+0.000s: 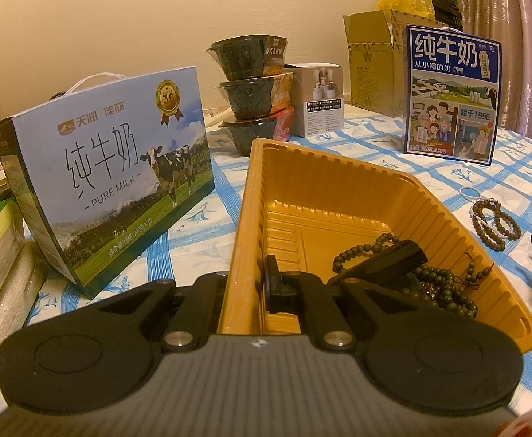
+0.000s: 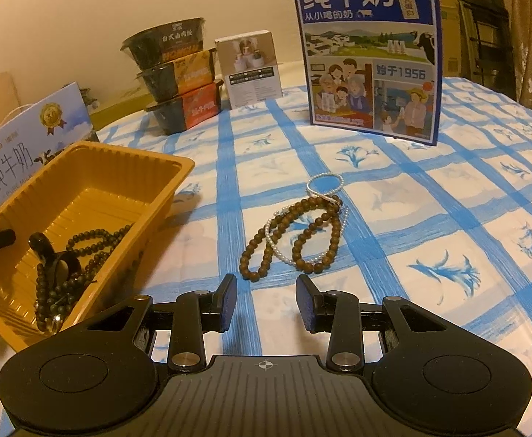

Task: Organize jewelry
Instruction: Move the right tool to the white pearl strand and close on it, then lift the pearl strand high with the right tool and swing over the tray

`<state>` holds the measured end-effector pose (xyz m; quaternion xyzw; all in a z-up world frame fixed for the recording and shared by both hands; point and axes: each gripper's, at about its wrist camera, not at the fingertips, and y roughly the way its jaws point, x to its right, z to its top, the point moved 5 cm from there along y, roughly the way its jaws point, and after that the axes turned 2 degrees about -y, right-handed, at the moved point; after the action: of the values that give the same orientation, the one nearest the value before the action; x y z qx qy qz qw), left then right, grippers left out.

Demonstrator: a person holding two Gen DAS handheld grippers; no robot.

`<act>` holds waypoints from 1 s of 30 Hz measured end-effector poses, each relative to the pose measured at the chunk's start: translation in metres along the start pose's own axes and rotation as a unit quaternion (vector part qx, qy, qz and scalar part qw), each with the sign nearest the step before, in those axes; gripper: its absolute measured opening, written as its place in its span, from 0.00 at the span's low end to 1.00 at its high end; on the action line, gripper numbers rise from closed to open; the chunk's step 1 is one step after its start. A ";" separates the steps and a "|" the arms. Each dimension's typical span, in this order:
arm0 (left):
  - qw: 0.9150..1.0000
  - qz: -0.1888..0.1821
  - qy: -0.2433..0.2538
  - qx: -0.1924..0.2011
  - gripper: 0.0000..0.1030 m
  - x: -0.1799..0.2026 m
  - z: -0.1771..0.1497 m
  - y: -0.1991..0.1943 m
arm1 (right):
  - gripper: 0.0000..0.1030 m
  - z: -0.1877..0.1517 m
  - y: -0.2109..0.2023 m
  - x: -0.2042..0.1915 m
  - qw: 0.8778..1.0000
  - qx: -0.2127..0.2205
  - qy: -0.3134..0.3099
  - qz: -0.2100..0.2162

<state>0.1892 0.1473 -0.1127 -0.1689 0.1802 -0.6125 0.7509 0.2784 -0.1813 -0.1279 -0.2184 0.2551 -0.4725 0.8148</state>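
Left tool [image 1: 246,284] pinches tray [image 1: 339,196] wall; cloth [image 2: 448,218] lies open beyond.

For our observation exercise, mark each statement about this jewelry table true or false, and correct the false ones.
1. Dark beads lie in the tray. True.
2. The right tool grips a bracelet. False: it is open and empty; the bracelets lie on the cloth ahead of it.
3. The left tool is shut on the tray's wall. True.
4. Two bowls are stacked at the back. False: there are three bowls.
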 end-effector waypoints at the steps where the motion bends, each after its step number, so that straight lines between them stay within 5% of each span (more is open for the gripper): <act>1: 1.000 0.000 0.000 0.000 0.06 0.000 0.000 0.000 | 0.36 0.000 0.002 0.000 1.000 0.000 -0.001 0.000; 22: 1.000 0.000 0.001 -0.001 0.06 0.000 -0.001 0.000 | 0.24 0.024 0.066 -0.013 0.994 -0.005 -0.103 -0.025; 30: 1.000 0.000 0.001 -0.001 0.06 0.000 -0.002 0.000 | 0.03 0.020 0.083 -0.007 0.993 -0.012 -0.107 -0.038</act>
<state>0.1888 0.1473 -0.1144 -0.1690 0.1817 -0.6126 0.7504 0.3428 -0.1348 -0.1600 -0.2876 0.1633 -0.4742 0.8159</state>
